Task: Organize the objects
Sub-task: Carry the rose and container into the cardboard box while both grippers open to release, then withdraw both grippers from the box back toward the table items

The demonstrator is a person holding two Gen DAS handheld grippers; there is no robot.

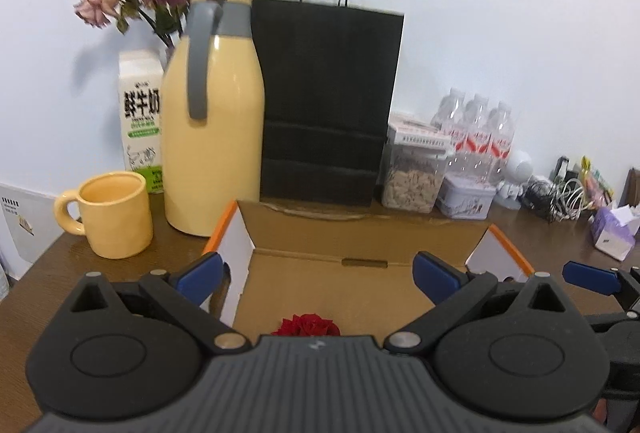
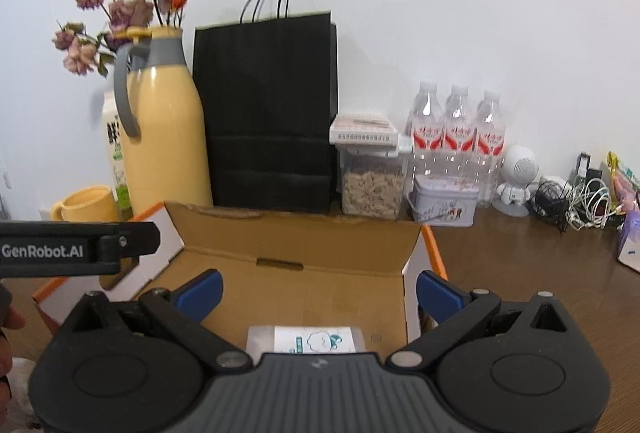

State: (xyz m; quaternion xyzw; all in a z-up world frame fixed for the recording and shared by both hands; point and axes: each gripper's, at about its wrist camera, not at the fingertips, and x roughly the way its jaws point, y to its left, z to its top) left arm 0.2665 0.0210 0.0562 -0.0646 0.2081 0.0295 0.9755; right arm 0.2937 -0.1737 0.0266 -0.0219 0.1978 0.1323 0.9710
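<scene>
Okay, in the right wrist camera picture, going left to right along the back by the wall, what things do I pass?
Yellow mug → yellow jug → black paper bag → clear tub of snacks → water bottles → small white robot figure → tangle of cables.

The left gripper and the right gripper look alike: blue fingertip pads on black linkage arms, silver pivot pins, round black side housings and a ribbed grey centre plate with a small pale logo. White "GenRobot.AI" lettering marks one black finger.
</scene>
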